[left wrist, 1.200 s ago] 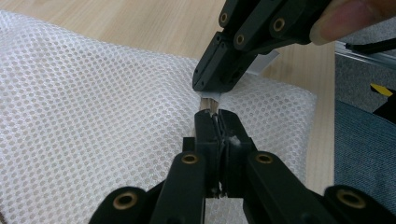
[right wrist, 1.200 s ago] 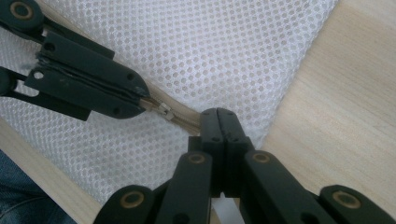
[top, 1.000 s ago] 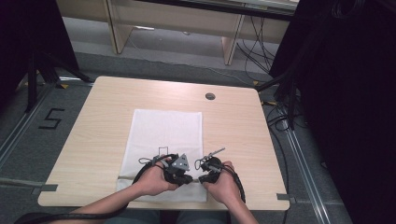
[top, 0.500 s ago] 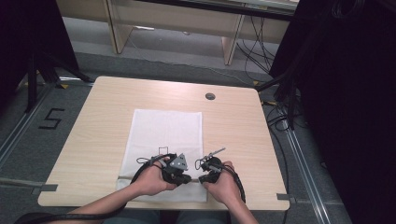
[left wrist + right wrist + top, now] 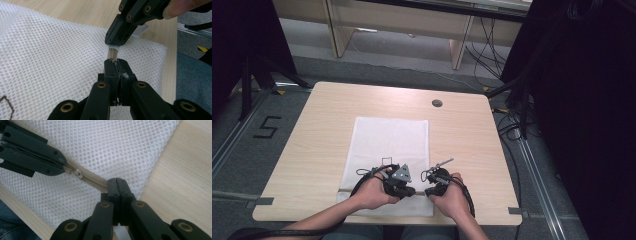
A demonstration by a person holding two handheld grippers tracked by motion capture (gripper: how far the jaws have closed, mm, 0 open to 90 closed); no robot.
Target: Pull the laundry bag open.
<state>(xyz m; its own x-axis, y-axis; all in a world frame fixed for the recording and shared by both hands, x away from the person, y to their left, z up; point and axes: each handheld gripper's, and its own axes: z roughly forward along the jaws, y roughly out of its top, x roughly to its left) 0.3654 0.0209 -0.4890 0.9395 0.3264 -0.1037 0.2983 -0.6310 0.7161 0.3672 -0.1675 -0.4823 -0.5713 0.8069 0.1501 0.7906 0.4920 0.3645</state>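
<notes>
A: Has anything shifted over the last second?

B: Nothing: both hands sit where they were. The left gripper (image 5: 116,65) is pinched on the zipper (image 5: 86,178) of the white mesh bag (image 5: 388,145), by the slider (image 5: 79,174). Facing it, the right gripper (image 5: 117,182) is pressed together on the zipper's end, close to the bag's corner.

A: So the zip is not yet open?

B: Likely; both grips look set, so the pull can begin.

A: Any writing?

B: A "5" (image 5: 267,128) is taped on the floor, well left of the left gripper; a small outlined mark (image 5: 387,160) on the bag, just ahead of it, is unreadable.
</notes>
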